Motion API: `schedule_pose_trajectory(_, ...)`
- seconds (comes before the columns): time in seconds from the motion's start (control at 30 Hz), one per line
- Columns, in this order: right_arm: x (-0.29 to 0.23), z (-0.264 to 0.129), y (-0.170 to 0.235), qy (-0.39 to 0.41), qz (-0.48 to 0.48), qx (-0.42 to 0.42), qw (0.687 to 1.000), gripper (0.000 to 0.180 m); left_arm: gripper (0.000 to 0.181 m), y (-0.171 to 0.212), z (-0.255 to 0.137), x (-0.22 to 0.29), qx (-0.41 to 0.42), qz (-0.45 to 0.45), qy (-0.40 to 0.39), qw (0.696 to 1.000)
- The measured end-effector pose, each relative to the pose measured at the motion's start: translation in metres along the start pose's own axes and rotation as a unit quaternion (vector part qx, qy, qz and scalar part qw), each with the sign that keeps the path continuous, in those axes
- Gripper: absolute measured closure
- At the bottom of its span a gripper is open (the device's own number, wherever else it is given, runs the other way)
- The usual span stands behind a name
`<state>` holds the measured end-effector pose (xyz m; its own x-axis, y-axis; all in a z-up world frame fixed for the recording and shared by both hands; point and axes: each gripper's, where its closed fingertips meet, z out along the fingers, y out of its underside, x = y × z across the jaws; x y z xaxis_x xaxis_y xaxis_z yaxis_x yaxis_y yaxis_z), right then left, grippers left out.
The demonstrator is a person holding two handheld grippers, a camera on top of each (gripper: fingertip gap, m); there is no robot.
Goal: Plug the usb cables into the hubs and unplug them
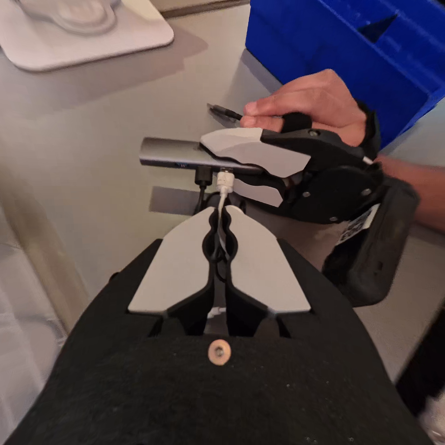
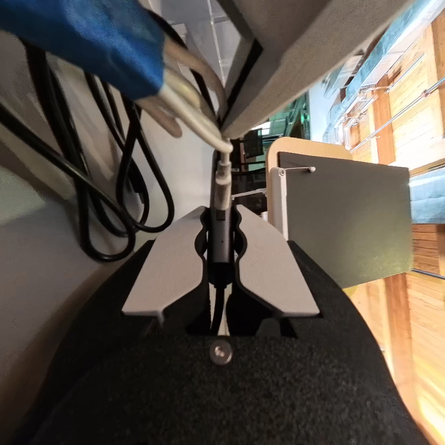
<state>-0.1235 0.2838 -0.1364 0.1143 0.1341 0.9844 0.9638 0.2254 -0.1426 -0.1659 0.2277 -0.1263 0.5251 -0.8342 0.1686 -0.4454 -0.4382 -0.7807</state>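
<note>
Left claw clenched on white cable, right claw gripping hub beside blue bin.

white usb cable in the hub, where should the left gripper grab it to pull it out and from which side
Grip the white usb cable by its rigid plug body just below the hub, coming from underneath along the cable. The left gripper pinches only the thin, flexible cord there.

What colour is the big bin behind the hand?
Blue bin, clearest in the left wrist view.

One hub, two plugged cables.
</note>
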Motion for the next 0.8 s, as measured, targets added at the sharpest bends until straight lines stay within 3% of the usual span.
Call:
schedule_pose_trajectory(0.03, 0.000, 0.000, 0.000, -0.006, 0.013, 0.001, 1.000, 0.163, 0.179, -0.003, -0.001, 0.000, 0.008, 0.032, -0.017, 0.999)
schedule_pose_trajectory(0.2, 0.002, -0.001, 0.004, -0.011, 0.036, -0.009, 0.999, 0.163, 0.178, -0.002, 0.003, 0.003, 0.012, 0.112, -0.058, 0.992)
schedule_pose_trajectory(0.43, 0.002, -0.002, -0.001, -0.012, 0.032, -0.002, 0.999, 0.163, 0.178, 0.000, 0.009, 0.004, 0.034, 0.089, -0.039, 0.995)
schedule_pose_trajectory(0.8, 0.002, -0.004, -0.007, -0.006, 0.011, -0.001, 1.000, 0.163, 0.179, 0.001, 0.009, 0.004, 0.037, 0.127, -0.063, 0.989)
